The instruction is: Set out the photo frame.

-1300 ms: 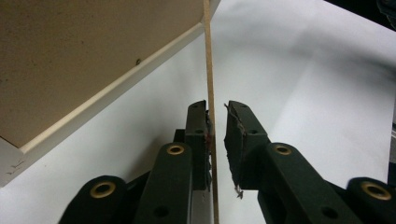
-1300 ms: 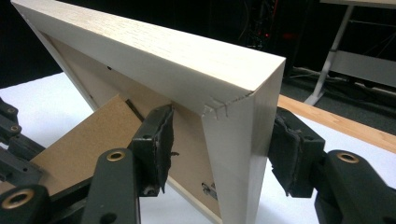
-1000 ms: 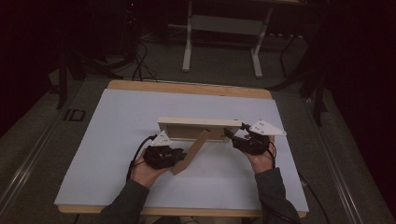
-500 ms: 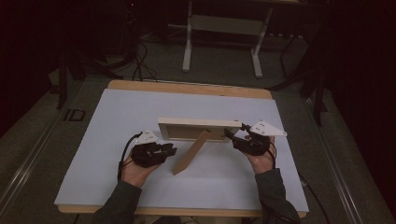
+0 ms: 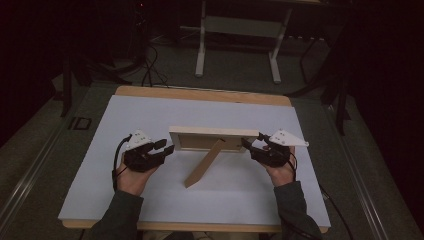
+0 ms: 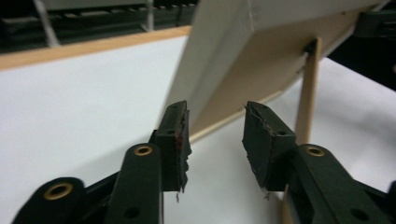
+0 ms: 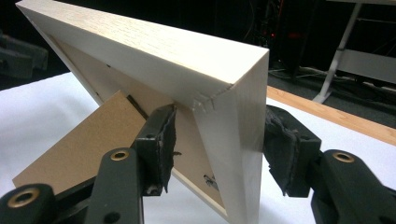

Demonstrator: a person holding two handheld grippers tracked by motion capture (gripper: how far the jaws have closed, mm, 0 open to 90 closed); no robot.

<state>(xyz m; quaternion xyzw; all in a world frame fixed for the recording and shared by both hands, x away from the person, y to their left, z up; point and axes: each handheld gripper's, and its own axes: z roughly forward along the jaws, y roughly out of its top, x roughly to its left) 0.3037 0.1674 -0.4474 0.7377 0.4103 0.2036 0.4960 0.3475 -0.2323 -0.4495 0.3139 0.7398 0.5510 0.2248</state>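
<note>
**A:** Jaws first: left gripper (image 5: 167,148) is standing partly open, having just been opening, with nothing between the pads. In the left gripper view the picture frame (image 6: 261,56) is sitting just ahead of the tips, not touching.

**B:** And the right gripper (image 5: 248,144)?

**A:** Clamping the frame's right end. In the right gripper view both pads are pressing on the corner, one on the back face, one on the front.

**B:** Where's the frame sitting?

**A:** Standing mid-desk (image 5: 150,115), roughly centred between the left and right edges, tilting back on its easel leg (image 5: 202,165). The leg is angling out toward the near edge, foot resting on the white top.

**B:** So it's a stand-up job. How do we do this step well?

**A:** I'm judging the left is letting go to test the stand. Keep the right holding steady until the leg is clearly taking the load, then ease those jaws apart slowly, no twisting. Keep the left hovering close to the left end to catch a tip.

**B:** Risk?

**A:** Leg foot sliding on the smooth top, or the frame falling forward toward the far edge.
</note>
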